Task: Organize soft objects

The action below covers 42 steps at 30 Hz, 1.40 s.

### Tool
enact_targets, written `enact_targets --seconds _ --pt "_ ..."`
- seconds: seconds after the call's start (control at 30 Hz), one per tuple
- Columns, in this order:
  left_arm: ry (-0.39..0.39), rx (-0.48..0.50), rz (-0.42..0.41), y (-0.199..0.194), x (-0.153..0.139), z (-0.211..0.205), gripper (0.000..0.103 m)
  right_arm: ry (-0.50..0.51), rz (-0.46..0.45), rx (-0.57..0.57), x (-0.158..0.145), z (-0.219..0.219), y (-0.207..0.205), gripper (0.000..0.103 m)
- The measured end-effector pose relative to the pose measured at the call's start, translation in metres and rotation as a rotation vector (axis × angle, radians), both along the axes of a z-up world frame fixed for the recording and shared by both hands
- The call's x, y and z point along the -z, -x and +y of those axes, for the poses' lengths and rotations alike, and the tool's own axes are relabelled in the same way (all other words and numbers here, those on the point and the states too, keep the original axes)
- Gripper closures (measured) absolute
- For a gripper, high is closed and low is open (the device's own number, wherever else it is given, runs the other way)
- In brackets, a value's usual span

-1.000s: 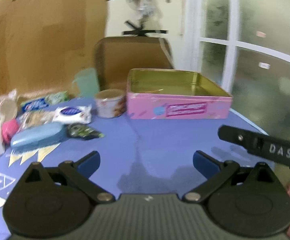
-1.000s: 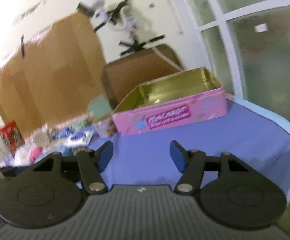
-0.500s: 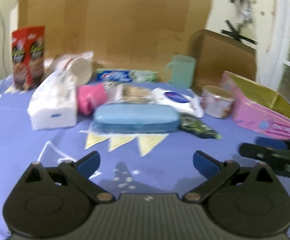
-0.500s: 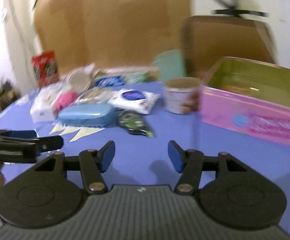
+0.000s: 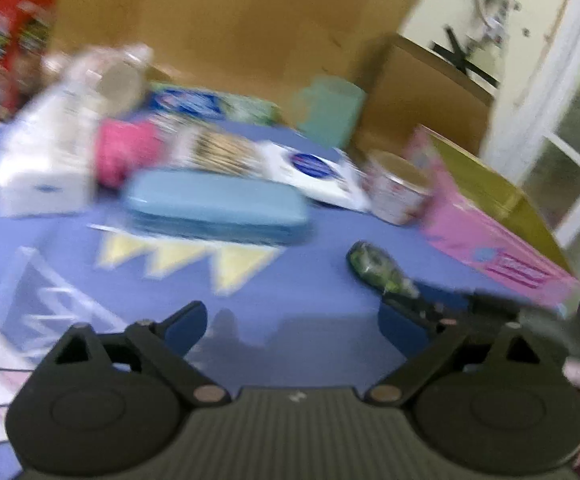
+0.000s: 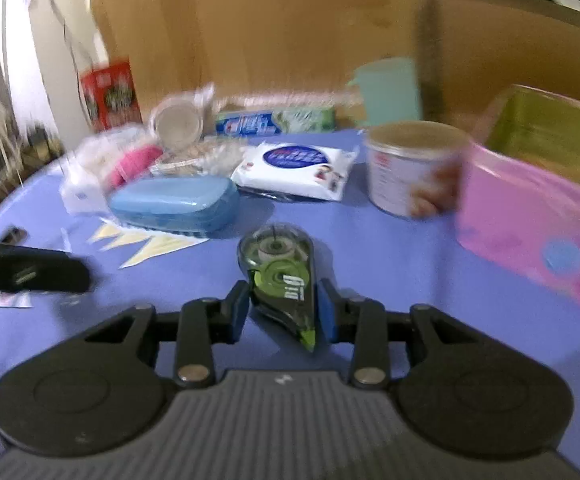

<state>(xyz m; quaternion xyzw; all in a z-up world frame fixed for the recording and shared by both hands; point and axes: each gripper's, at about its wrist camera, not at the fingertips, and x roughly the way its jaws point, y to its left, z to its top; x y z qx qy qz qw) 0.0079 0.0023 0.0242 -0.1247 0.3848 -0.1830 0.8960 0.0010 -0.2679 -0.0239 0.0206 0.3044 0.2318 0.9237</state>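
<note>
A green correction-tape dispenser (image 6: 280,270) lies on the blue tablecloth (image 6: 389,256). My right gripper (image 6: 282,312) has its jaws closed in around the dispenser's near end, pads at both its sides. The dispenser also shows in the left wrist view (image 5: 379,270), with my right gripper's fingers (image 5: 429,308) at it. My left gripper (image 5: 293,326) is open and empty above the cloth. A white wipes pack (image 6: 295,170), a pink soft roll (image 6: 132,162) and a white tissue pack (image 5: 44,160) lie further back. The open pink tin (image 6: 537,196) stands on the right.
A blue hard case (image 6: 174,200), a paper cup (image 6: 411,168), a toothpaste box (image 6: 274,122), a teal mug (image 6: 387,92), a clear jar (image 6: 178,122) and a red snack bag (image 6: 110,94) crowd the back. A cardboard sheet and a chair stand behind the table.
My right gripper has moved forward and down to the green dispenser and narrowed its jaws around it. My left gripper has shifted slightly and stays open.
</note>
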Motion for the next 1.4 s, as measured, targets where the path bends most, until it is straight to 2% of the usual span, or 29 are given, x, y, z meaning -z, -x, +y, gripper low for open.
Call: enact_targets --seconds 0.1,0.2,0.27,0.3,0.37,0.47,0.57,0.63,0.7,0.73,0.77,0.83,0.97,1.13,1.2,1.27,1.4 --pt "0.048 0.111 0.063 -0.014 0.004 -0.034 0.019 -0.119 0.025 0.052 0.002 -0.027 0.024 0.064" --pt "0.074 0.164 0.106 -0.027 0.010 -0.064 0.024 -0.136 -0.002 0.087 0.004 -0.038 0.038 0.064" --pt "0.077 0.188 0.141 -0.035 0.013 -0.083 0.043 -0.138 -0.025 0.092 0.002 -0.040 0.042 0.064" --pt "0.082 0.208 0.148 -0.038 0.012 -0.093 0.046 -0.138 -0.043 0.091 0.001 -0.042 0.045 0.064" --pt "0.085 0.252 0.148 -0.041 0.004 -0.111 0.063 -0.123 -0.075 0.108 -0.002 -0.044 0.047 0.064" --pt "0.034 0.317 0.067 -0.040 -0.024 -0.145 0.063 -0.123 -0.153 0.172 -0.011 -0.058 0.049 0.064" --pt "0.023 0.382 -0.010 -0.044 -0.052 -0.180 0.063 -0.130 -0.245 0.242 -0.030 -0.080 0.052 0.064" --pt "0.017 0.422 -0.057 -0.049 -0.065 -0.206 0.063 -0.095 -0.310 0.298 -0.043 -0.094 0.049 0.064" --pt "0.016 0.437 -0.103 -0.055 -0.073 -0.233 0.057 -0.060 -0.349 0.350 -0.052 -0.110 0.044 0.063" --pt "0.014 0.437 -0.116 -0.059 -0.074 -0.244 0.047 -0.038 -0.363 0.381 -0.055 -0.117 0.038 0.063" --pt "0.008 0.428 -0.128 -0.062 -0.074 -0.252 0.042 -0.014 -0.369 0.410 -0.057 -0.124 0.032 0.063" --pt "-0.010 0.392 -0.160 -0.067 -0.072 -0.261 0.042 0.033 -0.358 0.465 -0.055 -0.134 0.014 0.063" --pt "0.001 0.342 -0.165 -0.066 -0.064 -0.238 0.033 0.072 -0.286 0.528 -0.042 -0.153 -0.014 0.062" --pt "-0.034 0.251 -0.217 -0.046 -0.044 -0.153 0.029 -0.017 -0.308 0.537 -0.046 -0.156 -0.001 0.060" --pt "-0.069 0.191 -0.230 -0.035 -0.031 -0.113 0.029 -0.055 -0.321 0.489 -0.050 -0.143 0.008 0.060" --pt "-0.097 0.128 -0.234 -0.026 -0.019 -0.078 0.029 -0.078 -0.315 0.393 -0.057 -0.120 0.004 0.060" --pt "-0.124 0.025 -0.213 -0.017 0.002 -0.019 0.028 -0.058 -0.267 0.176 -0.063 -0.057 -0.013 0.059"
